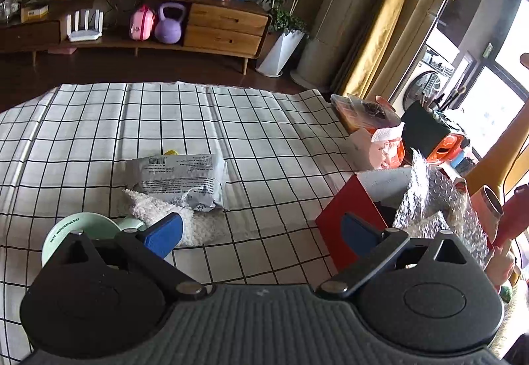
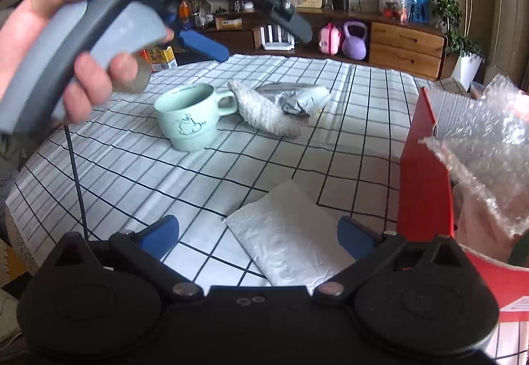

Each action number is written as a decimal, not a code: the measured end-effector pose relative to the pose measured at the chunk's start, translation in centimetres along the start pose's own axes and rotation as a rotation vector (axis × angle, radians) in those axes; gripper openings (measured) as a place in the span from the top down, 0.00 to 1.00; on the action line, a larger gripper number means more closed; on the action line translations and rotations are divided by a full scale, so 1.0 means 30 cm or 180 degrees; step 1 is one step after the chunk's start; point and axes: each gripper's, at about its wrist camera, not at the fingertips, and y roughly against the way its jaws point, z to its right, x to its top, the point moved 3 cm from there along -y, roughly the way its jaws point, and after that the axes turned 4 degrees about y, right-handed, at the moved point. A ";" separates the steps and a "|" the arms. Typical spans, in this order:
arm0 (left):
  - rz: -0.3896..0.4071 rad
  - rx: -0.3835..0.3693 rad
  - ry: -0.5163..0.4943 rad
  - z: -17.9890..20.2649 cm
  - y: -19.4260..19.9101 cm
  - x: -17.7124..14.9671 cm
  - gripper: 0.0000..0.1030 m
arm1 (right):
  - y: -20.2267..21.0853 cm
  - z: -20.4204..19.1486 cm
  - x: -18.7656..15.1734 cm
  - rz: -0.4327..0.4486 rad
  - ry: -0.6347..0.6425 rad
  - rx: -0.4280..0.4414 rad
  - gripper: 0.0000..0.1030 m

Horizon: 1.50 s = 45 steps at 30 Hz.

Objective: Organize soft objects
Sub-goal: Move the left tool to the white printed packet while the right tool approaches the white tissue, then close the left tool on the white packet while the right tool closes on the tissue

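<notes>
While both grippers' fingers stand apart and empty, bare checked cloth separates mug from red box.

Brightness: both views were well lit by daylight; the checked tablecloth read bright and even.
Light source: the window at the right of the left wrist view was blown out to white.
Shadows: soft and short beneath the mint mug and the grey packet; the floor under the wooden sideboard stayed dark.
Glare: the bubble wrap caught pale highlights.
Blur: the hand holding the other gripper was smeared by motion; distant shelves were soft.
Distortion: strong fisheye bending, grid lines curved, corners vignetted black.
</notes>
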 end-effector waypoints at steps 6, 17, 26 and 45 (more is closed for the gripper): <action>-0.0070 0.0313 0.0039 -0.024 -0.149 0.091 0.01 | -0.078 0.008 -0.009 -0.0106 0.0067 -0.0009 0.03; -0.0159 0.0821 -0.0198 0.003 -0.377 0.069 0.01 | -0.170 0.049 -0.024 -0.0160 0.0045 -0.0058 0.06; -0.0176 0.1006 -0.0237 -0.009 -0.465 0.052 0.01 | -0.216 0.056 -0.051 -0.0258 0.0101 -0.0069 0.06; -0.0055 0.1248 -0.0375 -0.061 -0.477 0.064 0.38 | -0.209 0.049 -0.053 -0.0210 0.0289 -0.0202 0.32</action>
